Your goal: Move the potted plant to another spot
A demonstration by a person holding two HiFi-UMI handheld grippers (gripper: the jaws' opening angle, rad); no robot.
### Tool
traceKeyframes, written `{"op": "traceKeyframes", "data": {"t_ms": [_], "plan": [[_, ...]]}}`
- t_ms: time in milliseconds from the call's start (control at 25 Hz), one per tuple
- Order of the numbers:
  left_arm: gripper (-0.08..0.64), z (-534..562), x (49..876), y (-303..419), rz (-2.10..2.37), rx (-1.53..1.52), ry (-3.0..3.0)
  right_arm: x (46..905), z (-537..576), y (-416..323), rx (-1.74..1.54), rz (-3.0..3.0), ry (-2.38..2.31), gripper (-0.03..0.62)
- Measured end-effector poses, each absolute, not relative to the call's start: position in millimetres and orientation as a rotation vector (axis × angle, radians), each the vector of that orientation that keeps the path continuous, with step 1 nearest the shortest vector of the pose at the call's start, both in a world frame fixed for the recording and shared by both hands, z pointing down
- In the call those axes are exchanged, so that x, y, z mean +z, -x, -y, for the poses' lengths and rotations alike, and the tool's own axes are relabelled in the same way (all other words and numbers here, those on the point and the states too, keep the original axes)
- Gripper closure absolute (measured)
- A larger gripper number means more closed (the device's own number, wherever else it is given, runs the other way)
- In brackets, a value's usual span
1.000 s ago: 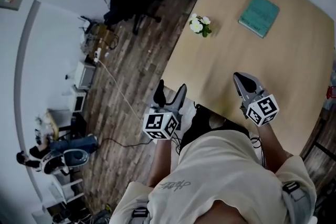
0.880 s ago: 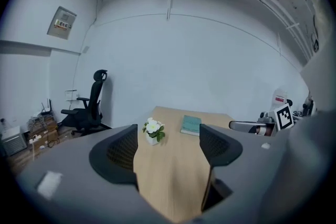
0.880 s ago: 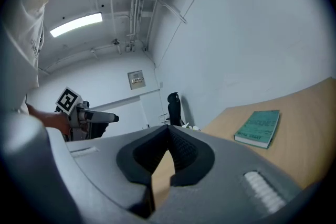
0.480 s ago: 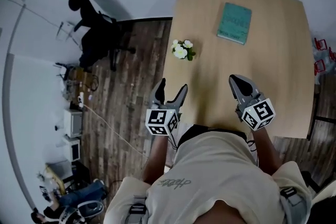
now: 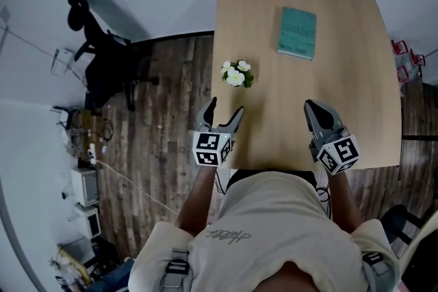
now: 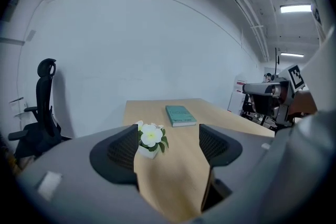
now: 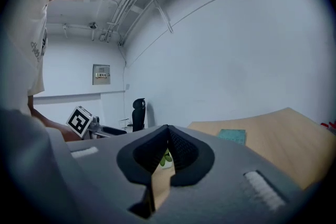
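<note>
The head view looks steeply down from above the near edge of the tabletop [image 5: 356, 44], while both gripper views look low across it, sharing the potted plant [image 5: 236, 73] and book [image 5: 297, 33].

The left claw [image 5: 225, 108] pointed forward and slightly down, its jaws spread wide with nothing gripped between them. Well to its right, the right claw [image 5: 313, 110] pointed ahead, roughly level, its jaws closed together and empty.

Even cool light, ceiling lamps [image 6: 295, 8] slightly blown out. Heavy fisheye bend, dark corners in both gripper views. My fingers [image 6: 113, 152] soft up close; shadows faint.
</note>
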State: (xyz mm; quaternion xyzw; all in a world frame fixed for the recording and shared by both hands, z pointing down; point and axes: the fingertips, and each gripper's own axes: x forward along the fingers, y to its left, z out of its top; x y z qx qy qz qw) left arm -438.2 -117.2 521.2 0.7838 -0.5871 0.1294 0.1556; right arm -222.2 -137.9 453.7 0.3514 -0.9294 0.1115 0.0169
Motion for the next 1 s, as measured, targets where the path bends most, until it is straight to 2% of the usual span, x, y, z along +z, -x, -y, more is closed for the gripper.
{"op": "traceKeyframes", "data": {"t_ms": [1000], "plan": [[0.165,208.9,680.3,472.1,1.397,0.599,-2.239,473.1,129.4,203.0,0.291,2.509,-1.383,0.589]]}}
